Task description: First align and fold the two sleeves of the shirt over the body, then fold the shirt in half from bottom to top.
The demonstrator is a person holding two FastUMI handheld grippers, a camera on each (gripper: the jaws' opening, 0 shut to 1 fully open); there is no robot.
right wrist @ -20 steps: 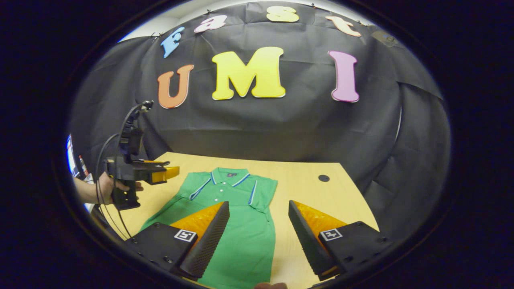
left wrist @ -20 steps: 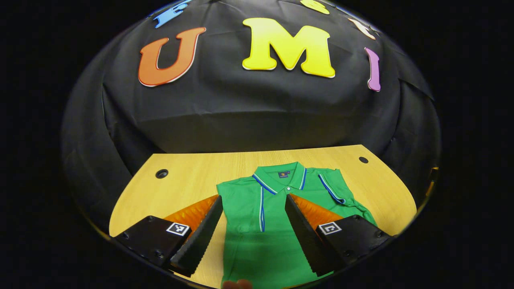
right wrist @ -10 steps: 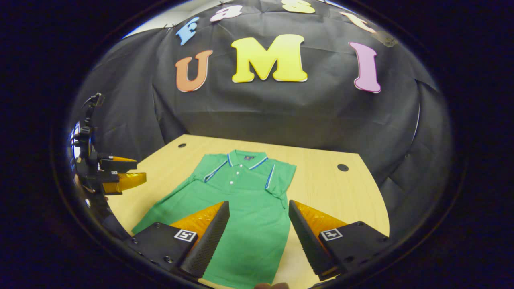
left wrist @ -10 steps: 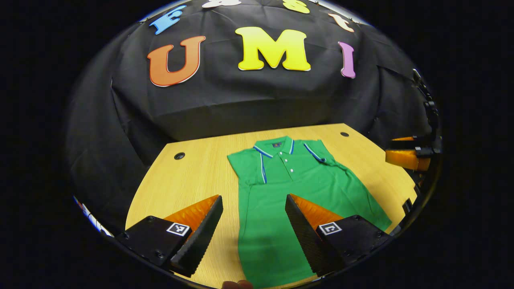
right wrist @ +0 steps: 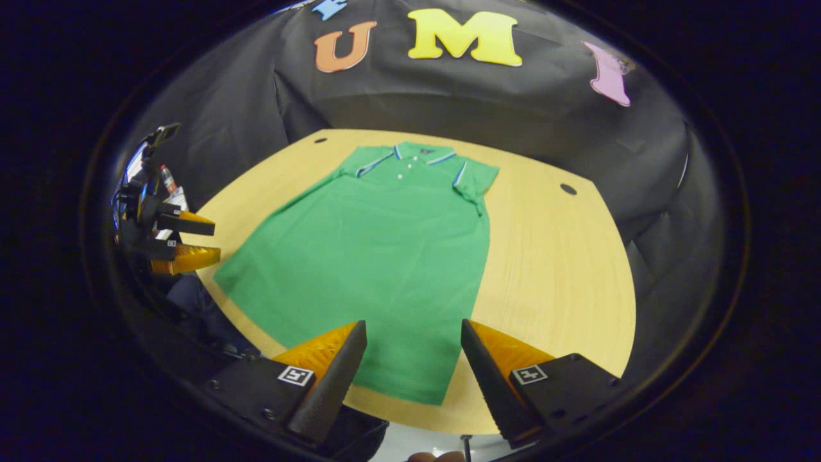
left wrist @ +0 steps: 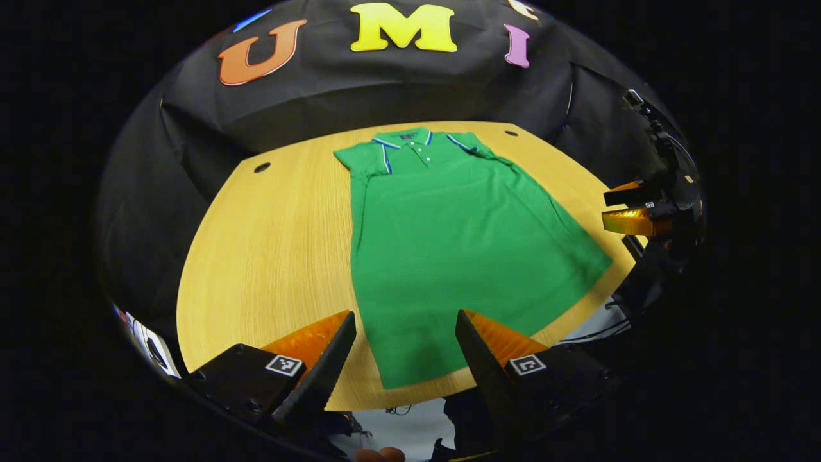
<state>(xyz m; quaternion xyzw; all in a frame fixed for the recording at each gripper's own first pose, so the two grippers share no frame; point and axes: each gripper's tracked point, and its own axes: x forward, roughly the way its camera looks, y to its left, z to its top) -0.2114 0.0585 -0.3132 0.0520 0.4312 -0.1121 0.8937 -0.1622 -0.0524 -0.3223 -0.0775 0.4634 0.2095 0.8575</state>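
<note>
Two grippers are raised above the near edge of a light wooden table (left wrist: pixel 269 231), both with fingers spread wide and nothing between them. Left gripper (left wrist: pixel 405 350): hangs over the hem end of the green polo shirt (left wrist: pixel 442 237), well clear of the cloth. Right gripper (right wrist: pixel 414 356): likewise above the hem on its own side, holding nothing; it also appears at the right edge of the left gripper view, off the table's side. The shirt lies flat, face up, collar (right wrist: pixel 423 153) toward the black booth wall and hem toward the near edge. Both sleeves are folded in over the body, blue-and-white trim showing at the shoulders; the body is not yet folded in half. One side runs straight, the other flares outward toward the hem. Round cable holes (right wrist: pixel 567 189) sit near the table's far corners.
</note>
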